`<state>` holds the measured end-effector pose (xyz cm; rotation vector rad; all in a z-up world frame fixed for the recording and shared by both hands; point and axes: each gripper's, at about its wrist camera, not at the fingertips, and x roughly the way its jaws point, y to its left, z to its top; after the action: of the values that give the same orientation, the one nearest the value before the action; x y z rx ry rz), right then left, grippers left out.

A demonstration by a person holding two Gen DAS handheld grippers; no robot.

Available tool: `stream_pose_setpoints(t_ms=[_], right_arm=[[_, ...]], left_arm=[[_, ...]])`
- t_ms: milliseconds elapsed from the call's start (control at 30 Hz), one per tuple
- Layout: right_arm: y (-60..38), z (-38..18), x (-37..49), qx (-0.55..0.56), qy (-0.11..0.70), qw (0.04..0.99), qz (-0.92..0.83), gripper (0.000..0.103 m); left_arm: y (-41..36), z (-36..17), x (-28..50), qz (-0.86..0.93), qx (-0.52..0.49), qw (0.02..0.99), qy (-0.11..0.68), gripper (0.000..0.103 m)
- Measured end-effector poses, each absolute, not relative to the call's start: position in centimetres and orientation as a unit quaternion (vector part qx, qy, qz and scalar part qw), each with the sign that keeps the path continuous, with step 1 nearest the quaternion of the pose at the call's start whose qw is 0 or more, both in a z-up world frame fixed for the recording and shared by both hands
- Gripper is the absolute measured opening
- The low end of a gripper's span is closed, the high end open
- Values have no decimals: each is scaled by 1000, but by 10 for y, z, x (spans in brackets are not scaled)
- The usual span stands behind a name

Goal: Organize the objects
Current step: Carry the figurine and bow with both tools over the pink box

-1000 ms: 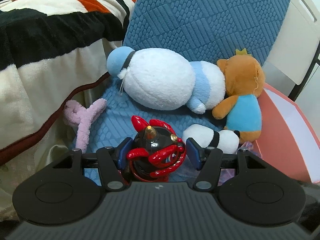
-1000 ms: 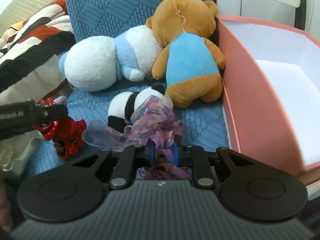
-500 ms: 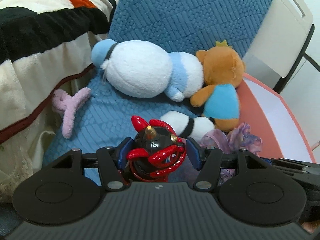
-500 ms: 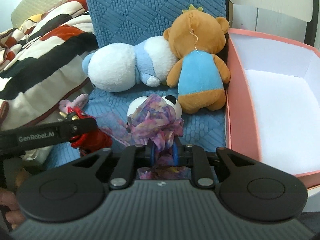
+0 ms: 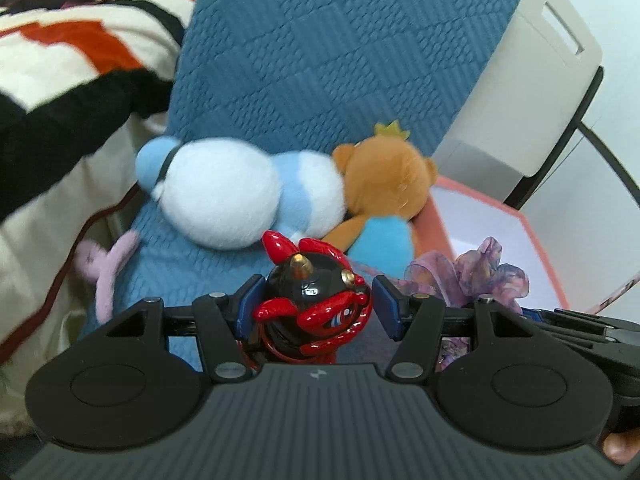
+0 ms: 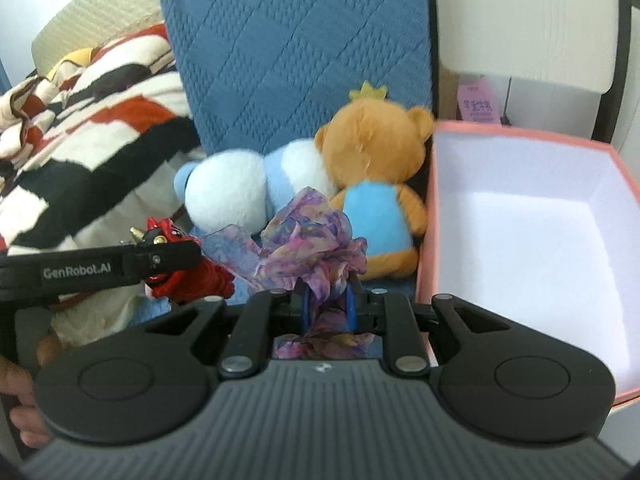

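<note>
Gripping a red-and-black toy figure (image 5: 310, 308) between left gripper (image 5: 316, 306) fingers, narrowly spread; pinching a purple scarf (image 6: 316, 236) in nearly closed right gripper (image 6: 328, 304); pink box (image 6: 426, 240) just right of those fingers.

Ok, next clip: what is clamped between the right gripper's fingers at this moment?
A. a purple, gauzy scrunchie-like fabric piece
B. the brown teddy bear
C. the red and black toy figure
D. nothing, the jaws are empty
A: in the right wrist view the right gripper is closed on the purple gauzy fabric, while the red and black toy figure sits in the left gripper and the teddy bear lies on the blue cushion.
</note>
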<state>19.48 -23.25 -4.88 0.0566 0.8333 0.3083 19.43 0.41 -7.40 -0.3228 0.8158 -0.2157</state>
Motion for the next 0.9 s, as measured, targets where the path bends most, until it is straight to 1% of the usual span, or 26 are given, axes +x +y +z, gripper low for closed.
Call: stream_pose_setpoints(t_ms=[367, 533, 733, 900], right_arm=[[-277, 19, 217, 40, 365, 921, 133, 21], [-307, 37, 223, 44, 353, 927, 115, 21], [-343, 39, 231, 45, 350, 931, 93, 21], [-376, 20, 240, 49, 365, 926, 77, 21]], left_arm=[[-44, -9, 236, -147, -164, 886, 409, 64], [-74, 14, 253, -159, -165, 884, 409, 64], [-115, 21, 272, -179, -159, 877, 416, 64], [-154, 13, 289, -201, -151, 866, 432, 64]])
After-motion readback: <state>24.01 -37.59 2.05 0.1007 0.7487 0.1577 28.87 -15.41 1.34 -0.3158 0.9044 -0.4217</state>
